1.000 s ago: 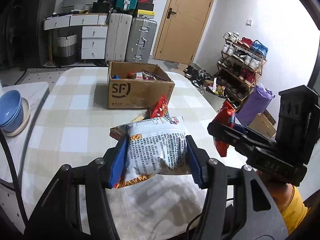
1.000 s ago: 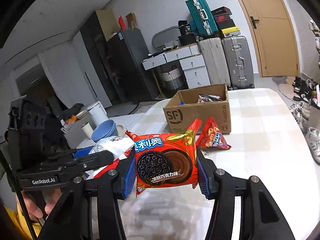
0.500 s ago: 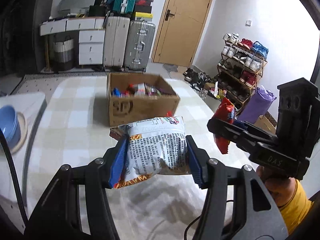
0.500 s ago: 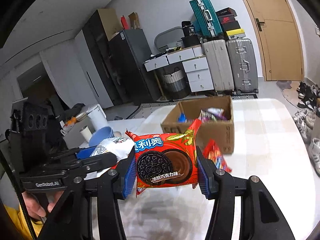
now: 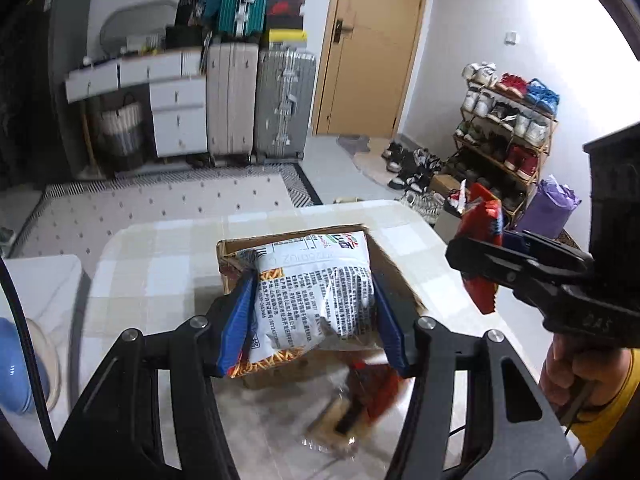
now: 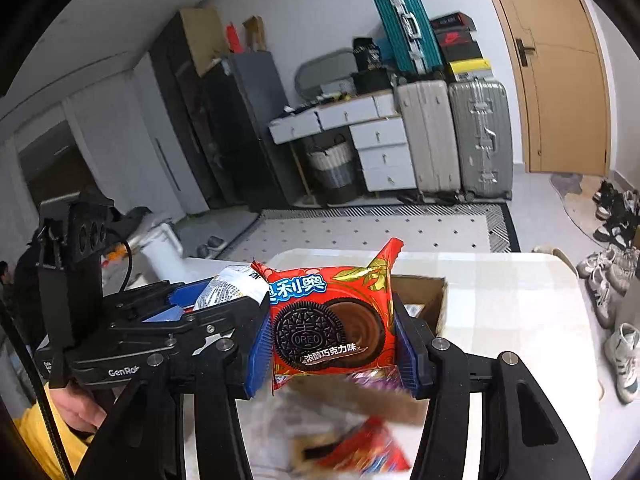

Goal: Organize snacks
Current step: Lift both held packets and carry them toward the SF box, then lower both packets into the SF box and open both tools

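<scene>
My left gripper (image 5: 312,316) is shut on a white snack bag (image 5: 316,296) with black print and holds it over the open cardboard box (image 5: 394,276) on the checked table. My right gripper (image 6: 330,344) is shut on a red Oreo pack (image 6: 332,320) and holds it over the same box (image 6: 424,296). Each gripper shows in the other's view: the right one (image 5: 480,258) at the right, the left one (image 6: 216,304) at the left. A small red snack packet (image 5: 372,392) lies on the table in front of the box, blurred; it also shows in the right wrist view (image 6: 360,452).
The table's far edge (image 5: 248,216) is just beyond the box. Blue bowls (image 5: 16,368) sit at the left. Suitcases (image 5: 256,100), drawers and a door stand behind; a shoe rack (image 5: 508,136) is at the right.
Both grippers have moved forward and up with their packs, from short of the box to over it. The small red packet now lies below and behind the fingertips.
</scene>
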`<action>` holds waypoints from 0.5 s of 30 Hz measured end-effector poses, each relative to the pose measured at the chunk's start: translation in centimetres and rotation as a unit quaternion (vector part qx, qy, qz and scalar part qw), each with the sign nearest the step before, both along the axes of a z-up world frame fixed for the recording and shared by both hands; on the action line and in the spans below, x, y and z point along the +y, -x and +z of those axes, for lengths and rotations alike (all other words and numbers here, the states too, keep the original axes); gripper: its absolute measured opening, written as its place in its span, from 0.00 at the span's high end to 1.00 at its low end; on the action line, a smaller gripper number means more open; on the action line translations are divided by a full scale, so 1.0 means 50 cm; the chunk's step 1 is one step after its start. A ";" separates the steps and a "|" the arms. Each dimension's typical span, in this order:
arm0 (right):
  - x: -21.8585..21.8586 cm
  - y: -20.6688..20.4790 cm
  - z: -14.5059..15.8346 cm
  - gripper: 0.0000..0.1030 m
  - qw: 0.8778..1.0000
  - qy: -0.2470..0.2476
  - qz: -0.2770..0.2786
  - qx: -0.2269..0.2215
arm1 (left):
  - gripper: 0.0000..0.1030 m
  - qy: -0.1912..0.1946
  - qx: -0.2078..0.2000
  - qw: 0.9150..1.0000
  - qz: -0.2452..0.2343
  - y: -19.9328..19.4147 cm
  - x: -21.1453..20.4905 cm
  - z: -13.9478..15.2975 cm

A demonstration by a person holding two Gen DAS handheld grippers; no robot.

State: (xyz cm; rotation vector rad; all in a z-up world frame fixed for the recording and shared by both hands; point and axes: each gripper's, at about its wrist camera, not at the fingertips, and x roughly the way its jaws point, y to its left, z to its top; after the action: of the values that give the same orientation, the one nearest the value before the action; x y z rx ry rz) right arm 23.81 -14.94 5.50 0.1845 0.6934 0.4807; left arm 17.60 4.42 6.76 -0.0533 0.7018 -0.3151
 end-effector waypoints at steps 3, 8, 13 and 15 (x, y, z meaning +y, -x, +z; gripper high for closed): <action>0.014 -0.059 -0.032 0.49 1.000 0.019 0.005 0.010 | 0.48 0.013 0.028 1.000 0.007 -0.090 0.002 -0.029; 0.026 -0.136 -0.081 0.49 0.999 0.033 0.011 0.032 | 0.48 0.034 0.073 0.997 0.004 -0.186 -0.002 -0.075; 0.025 -0.193 -0.124 0.49 0.998 0.044 0.007 0.053 | 0.48 0.016 0.103 0.995 -0.001 -0.277 -0.013 -0.134; 0.026 -0.215 -0.144 0.49 0.997 0.041 0.008 0.068 | 0.48 0.010 0.105 0.994 -0.008 -0.291 -0.023 -0.146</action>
State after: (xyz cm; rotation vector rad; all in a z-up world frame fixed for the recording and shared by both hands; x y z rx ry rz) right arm 34.57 -13.64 -1.69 0.1349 0.8471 0.4563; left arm 32.14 3.29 -0.54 -0.1008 0.9083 -0.3349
